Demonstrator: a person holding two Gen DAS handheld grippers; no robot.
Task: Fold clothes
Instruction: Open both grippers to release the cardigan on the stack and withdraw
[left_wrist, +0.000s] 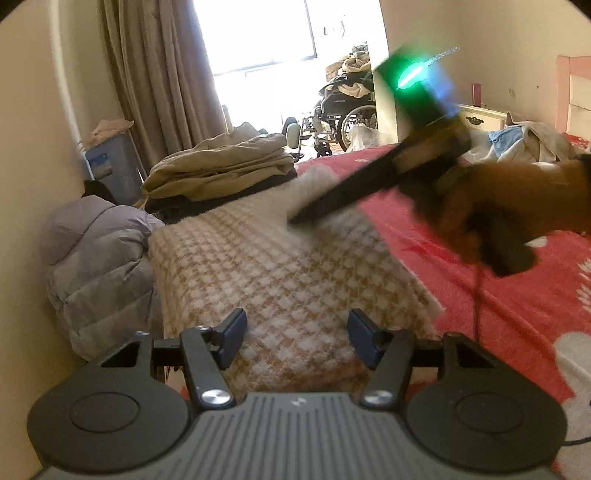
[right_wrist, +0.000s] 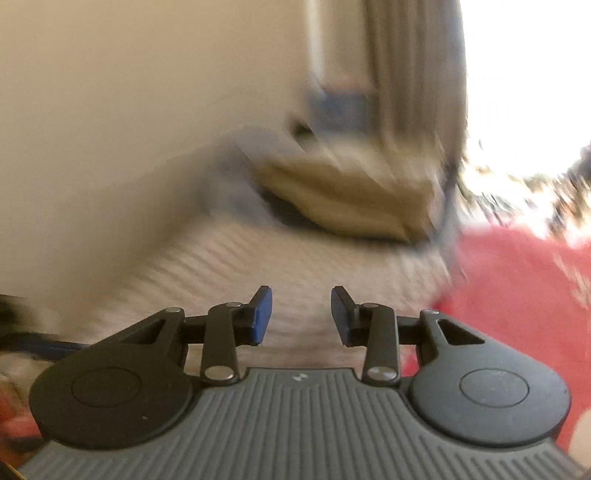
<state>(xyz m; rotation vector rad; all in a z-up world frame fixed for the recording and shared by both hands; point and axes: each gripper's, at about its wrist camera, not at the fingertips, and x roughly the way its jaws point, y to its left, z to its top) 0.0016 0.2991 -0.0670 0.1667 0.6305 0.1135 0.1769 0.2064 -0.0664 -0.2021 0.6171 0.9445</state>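
Both the left gripper (left_wrist: 297, 339) and right gripper (right_wrist: 301, 315) hover with jaws apart and empty above the checked garment (left_wrist: 280, 266), probably to choose the next fold.

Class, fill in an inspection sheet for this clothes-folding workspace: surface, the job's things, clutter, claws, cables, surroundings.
Surface: bed with red floral bedspread.
Job's things: checked cream-and-tan garment lying folded on the bed; folded beige pile behind it.
Clutter: grey puffer jacket by the wall; loose clothes far right.
Claws: left claw open over the garment; right claw open, nothing between its pads.
Cables: thin cable across the bedspread.
Surroundings: curtain, bright window, wheelchair.
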